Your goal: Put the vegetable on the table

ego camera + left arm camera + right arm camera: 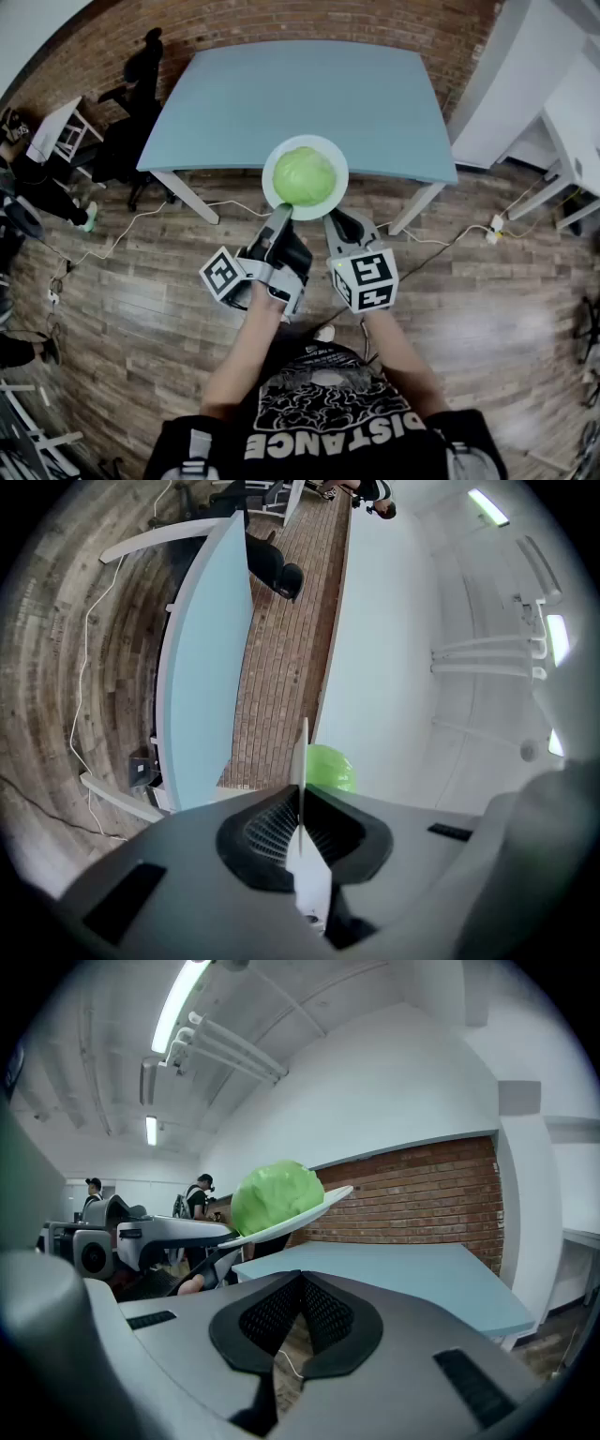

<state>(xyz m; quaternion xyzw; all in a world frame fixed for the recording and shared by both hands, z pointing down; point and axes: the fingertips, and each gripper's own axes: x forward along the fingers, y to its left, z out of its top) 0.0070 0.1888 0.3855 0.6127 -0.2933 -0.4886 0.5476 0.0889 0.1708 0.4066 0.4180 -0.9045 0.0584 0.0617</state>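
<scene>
A round green cabbage (305, 175) rests on a white plate (276, 199). The plate hangs in the air at the near edge of the light blue table (309, 94). My left gripper (281, 215) is shut on the plate's near rim. In the left gripper view the plate (302, 761) stands edge-on between the jaws, with the cabbage (330, 766) just beyond. My right gripper (336, 221) is beside the plate on the right, shut and holding nothing. In the right gripper view the cabbage (275, 1196) and plate (323, 1203) float above the table (394, 1265).
The table's white legs (192, 197) stand on a wood-plank floor with white cables (122, 234) trailing across it. A brick wall (422, 1190) lies behind the table. White furniture (525, 84) is at the right, and a black chair (131, 103) at the left.
</scene>
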